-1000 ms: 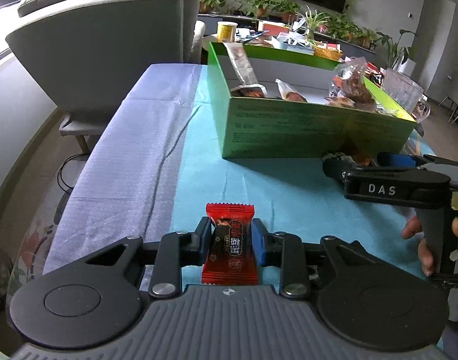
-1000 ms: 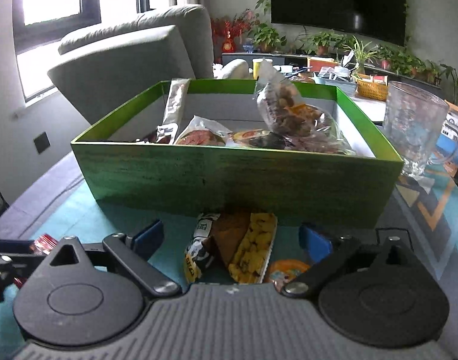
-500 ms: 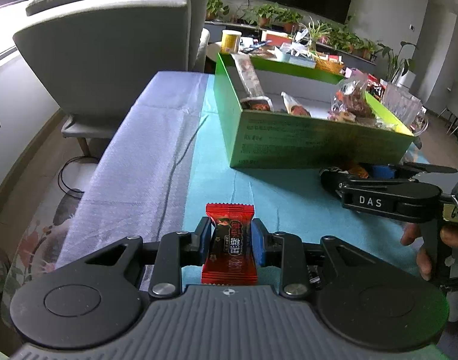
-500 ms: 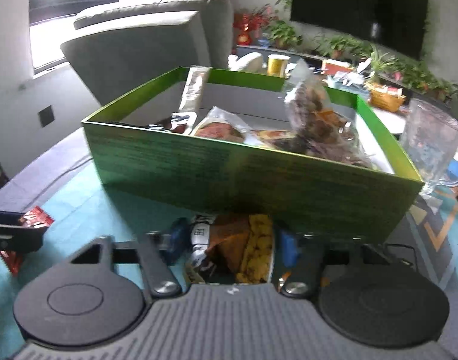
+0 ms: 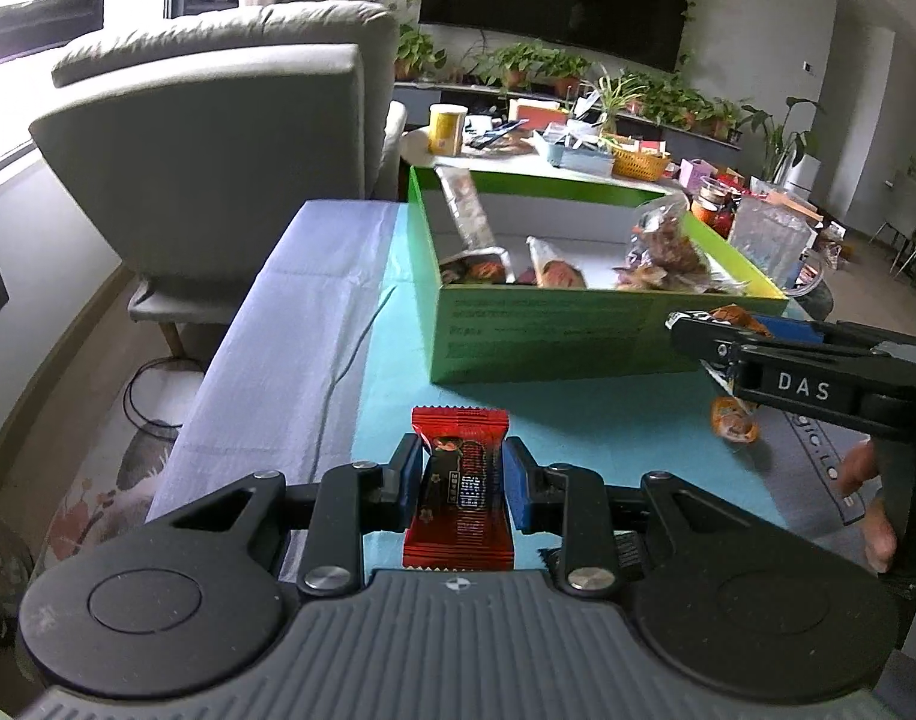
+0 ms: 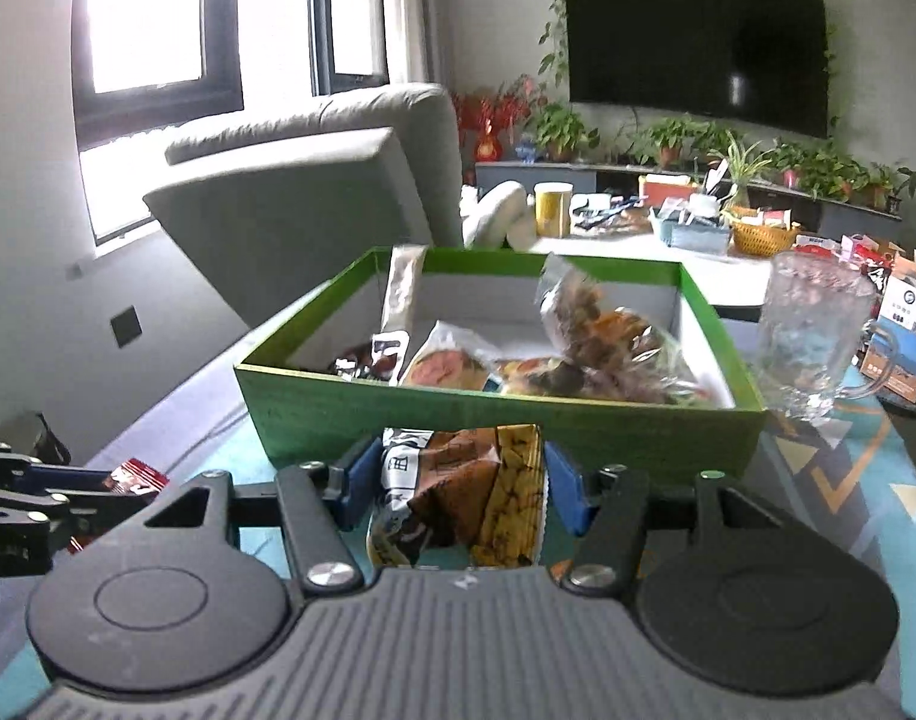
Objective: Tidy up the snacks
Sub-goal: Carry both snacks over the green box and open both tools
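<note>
Holding a red candy bar (image 5: 459, 483), the left claw (image 5: 458, 480) sits at the bottom middle of the left wrist view, w/ both blue pads pressed on the wrapper's sides. The bar stands up between them, above the blue table (image 5: 578, 420).

The right claw (image 6: 455, 489) is at the bottom middle of the right wrist view. It's squeezed on a brown & yellow snack bag (image 6: 458, 492), pads tight on both sides. In the left wrist view this claw shows at the right edge, w/ the bag's end poking out by the box's front wall.

The green box (image 6: 488, 420) sits in the middle of the frame, just past both claws. Inside it lie a few snack packs, incl. a clear bag of brown bits (image 6: 590, 318) on the right. A glass mug (image 6: 812, 330) stands right of the box.
</note>
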`<state>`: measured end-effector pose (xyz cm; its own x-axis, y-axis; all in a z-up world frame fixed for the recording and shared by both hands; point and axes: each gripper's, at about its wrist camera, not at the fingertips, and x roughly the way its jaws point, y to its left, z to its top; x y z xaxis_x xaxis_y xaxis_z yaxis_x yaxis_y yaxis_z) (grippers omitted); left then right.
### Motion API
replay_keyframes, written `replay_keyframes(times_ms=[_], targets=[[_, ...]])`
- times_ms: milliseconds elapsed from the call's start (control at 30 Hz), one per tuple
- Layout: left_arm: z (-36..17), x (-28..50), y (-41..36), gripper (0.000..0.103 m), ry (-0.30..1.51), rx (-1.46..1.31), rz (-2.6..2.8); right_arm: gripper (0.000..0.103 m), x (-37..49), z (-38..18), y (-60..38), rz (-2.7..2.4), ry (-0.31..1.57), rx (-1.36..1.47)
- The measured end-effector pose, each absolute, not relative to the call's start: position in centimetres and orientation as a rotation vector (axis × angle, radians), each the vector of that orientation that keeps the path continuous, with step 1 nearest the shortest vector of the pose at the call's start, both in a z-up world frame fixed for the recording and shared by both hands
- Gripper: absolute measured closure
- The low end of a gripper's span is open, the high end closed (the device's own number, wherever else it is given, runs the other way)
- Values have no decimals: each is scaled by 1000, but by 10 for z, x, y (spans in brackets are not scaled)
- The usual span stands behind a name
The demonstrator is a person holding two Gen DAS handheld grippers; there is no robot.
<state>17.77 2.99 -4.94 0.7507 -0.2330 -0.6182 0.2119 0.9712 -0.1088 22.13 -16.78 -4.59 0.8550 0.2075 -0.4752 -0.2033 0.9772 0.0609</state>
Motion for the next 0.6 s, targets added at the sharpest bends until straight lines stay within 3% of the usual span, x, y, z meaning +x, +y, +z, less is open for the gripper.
replay_keyframes(times_ms=[600], targets=[[-8,217,-24,76,544,26,-290,58,236,-14,-200,177,328,99]])
